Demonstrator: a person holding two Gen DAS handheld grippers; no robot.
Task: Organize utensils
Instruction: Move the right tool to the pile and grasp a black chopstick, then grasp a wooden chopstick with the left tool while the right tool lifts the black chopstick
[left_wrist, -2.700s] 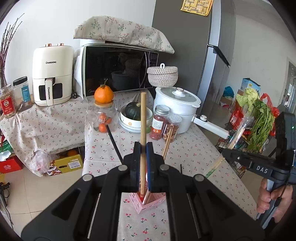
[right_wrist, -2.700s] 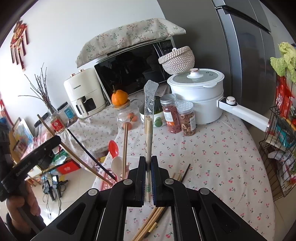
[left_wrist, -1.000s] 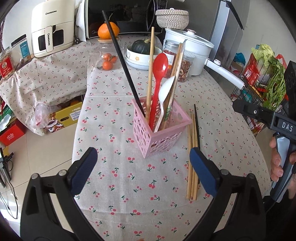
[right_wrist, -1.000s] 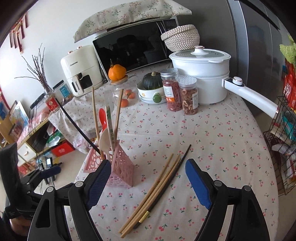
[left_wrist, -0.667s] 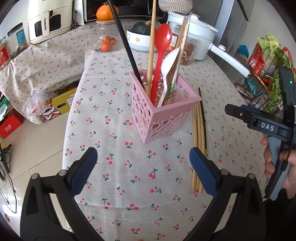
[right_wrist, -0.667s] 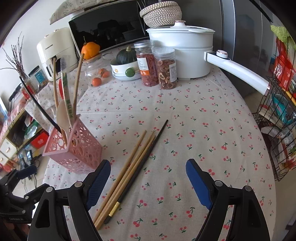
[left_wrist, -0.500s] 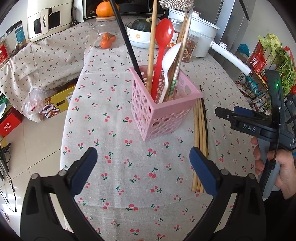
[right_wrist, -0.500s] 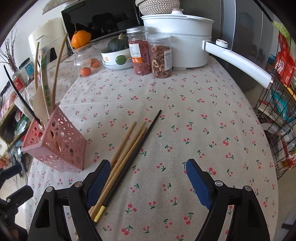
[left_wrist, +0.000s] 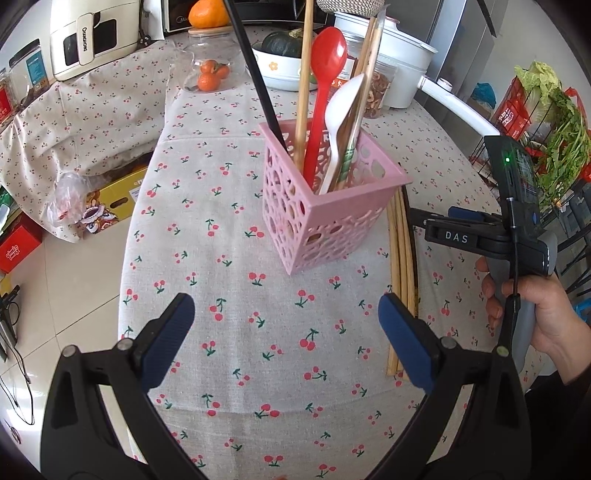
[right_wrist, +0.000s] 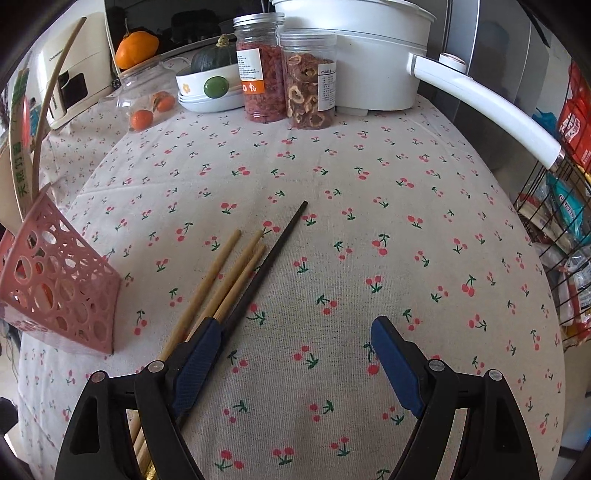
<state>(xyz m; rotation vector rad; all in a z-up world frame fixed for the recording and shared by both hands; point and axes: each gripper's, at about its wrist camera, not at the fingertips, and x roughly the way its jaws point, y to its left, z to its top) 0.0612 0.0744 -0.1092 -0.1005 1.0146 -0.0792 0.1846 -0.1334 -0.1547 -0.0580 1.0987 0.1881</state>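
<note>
A pink perforated basket (left_wrist: 332, 210) (right_wrist: 59, 291) stands on the cherry-print tablecloth and holds a red spoon (left_wrist: 327, 74), a white spoon (left_wrist: 343, 122), a black chopstick and wooden chopsticks. Beside it lie loose wooden chopsticks (right_wrist: 221, 280) (left_wrist: 399, 266) and one black chopstick (right_wrist: 273, 254). My left gripper (left_wrist: 286, 343) is open above the cloth in front of the basket, with nothing between its fingers. My right gripper (right_wrist: 295, 354) is open low over the table; its left finger (right_wrist: 195, 354) covers the near ends of the loose chopsticks. A hand (left_wrist: 546, 314) holds the right gripper's body.
At the table's far end stand two jars (right_wrist: 288, 77), a white pot with a long handle (right_wrist: 480, 107), a bowl with a squash (right_wrist: 210, 81) and a glass jar of oranges (right_wrist: 147, 103). A wire rack of groceries (right_wrist: 565, 221) is at the right. The floor drops off left of the table.
Both grippers released their chopsticks into the basket and opened. The right gripper has since dropped and tilted down over the loose chopsticks. The left gripper sank slightly toward the basket.
</note>
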